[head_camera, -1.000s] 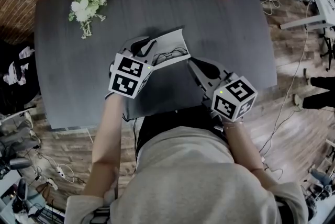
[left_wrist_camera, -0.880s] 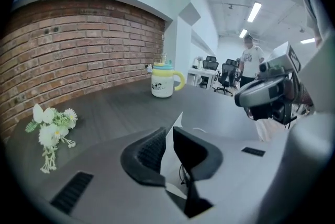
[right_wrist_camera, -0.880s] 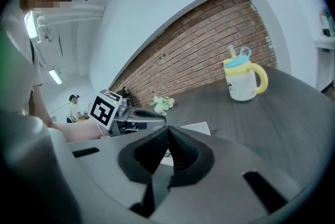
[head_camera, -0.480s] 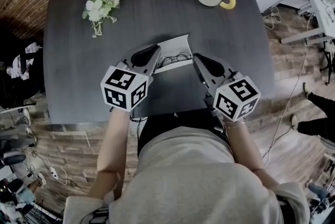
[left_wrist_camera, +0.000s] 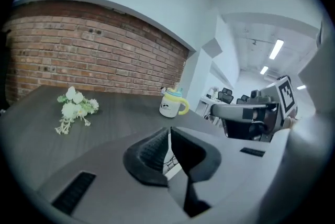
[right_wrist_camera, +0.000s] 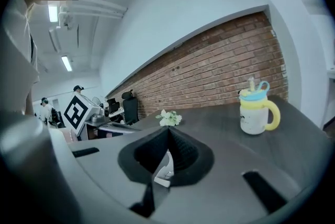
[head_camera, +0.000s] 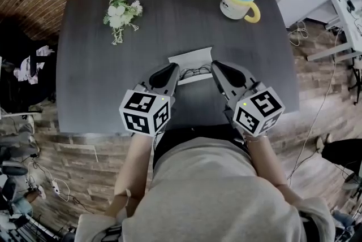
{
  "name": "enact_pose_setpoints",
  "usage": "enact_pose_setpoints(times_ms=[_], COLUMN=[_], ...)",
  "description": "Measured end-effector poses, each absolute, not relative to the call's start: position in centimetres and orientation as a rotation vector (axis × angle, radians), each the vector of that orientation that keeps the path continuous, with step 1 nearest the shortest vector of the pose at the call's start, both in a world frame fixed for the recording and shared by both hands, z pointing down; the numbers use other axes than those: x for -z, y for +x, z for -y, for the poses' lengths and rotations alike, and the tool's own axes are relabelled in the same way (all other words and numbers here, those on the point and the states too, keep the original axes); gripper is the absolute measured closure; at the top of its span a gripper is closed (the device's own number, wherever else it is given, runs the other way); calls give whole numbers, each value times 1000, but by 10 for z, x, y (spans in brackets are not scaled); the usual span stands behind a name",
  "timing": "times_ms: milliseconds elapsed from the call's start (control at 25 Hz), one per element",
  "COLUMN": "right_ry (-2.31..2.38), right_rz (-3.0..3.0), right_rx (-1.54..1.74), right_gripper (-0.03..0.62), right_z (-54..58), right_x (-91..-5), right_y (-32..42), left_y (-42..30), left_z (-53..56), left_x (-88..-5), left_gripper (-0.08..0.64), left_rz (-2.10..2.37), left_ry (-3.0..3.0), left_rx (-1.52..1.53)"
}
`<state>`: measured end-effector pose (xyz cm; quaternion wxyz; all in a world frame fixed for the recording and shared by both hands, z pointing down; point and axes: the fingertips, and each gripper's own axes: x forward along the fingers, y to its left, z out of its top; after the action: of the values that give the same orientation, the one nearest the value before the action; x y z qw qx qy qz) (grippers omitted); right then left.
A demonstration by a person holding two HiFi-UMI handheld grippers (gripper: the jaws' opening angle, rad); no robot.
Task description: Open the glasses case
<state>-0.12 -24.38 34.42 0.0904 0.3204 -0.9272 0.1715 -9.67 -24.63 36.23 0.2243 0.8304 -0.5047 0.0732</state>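
Note:
The glasses case (head_camera: 191, 59) lies open in the middle of the dark table (head_camera: 107, 88), its pale lining up and dark glasses (head_camera: 195, 71) inside. My left gripper (head_camera: 172, 69) hovers by the case's left end, jaws shut and empty. My right gripper (head_camera: 216, 67) hovers by the right end, also shut on nothing. In the left gripper view the shut jaws (left_wrist_camera: 168, 133) hide most of the case (left_wrist_camera: 170, 165). The right gripper view shows only a pale sliver of the case (right_wrist_camera: 163, 170) below the shut jaws (right_wrist_camera: 168, 132).
A small bunch of white flowers (head_camera: 120, 13) lies at the table's far left. A yellow-handled cup with a blue lid (head_camera: 240, 0) stands at the far right. Brick wall runs behind the table; cables and desks sit to the right.
Both grippers have lifted and drawn back toward the person. The left one came away from the case's left end, and the case stays open on the table.

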Motion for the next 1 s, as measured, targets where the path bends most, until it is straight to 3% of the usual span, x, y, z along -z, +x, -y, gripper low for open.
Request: enact_pose_setpoints(times_ms=[1000], right_ry=[823], right_rz=[2628], right_rx=[-546], right_gripper=[588], right_z=[209], right_x=[-378], right_y=[-10], left_y=[-69], left_z=[209], left_x=[-400], left_gripper=[528], left_rz=[1338], left_ry=[2201], left_rx=[-270])
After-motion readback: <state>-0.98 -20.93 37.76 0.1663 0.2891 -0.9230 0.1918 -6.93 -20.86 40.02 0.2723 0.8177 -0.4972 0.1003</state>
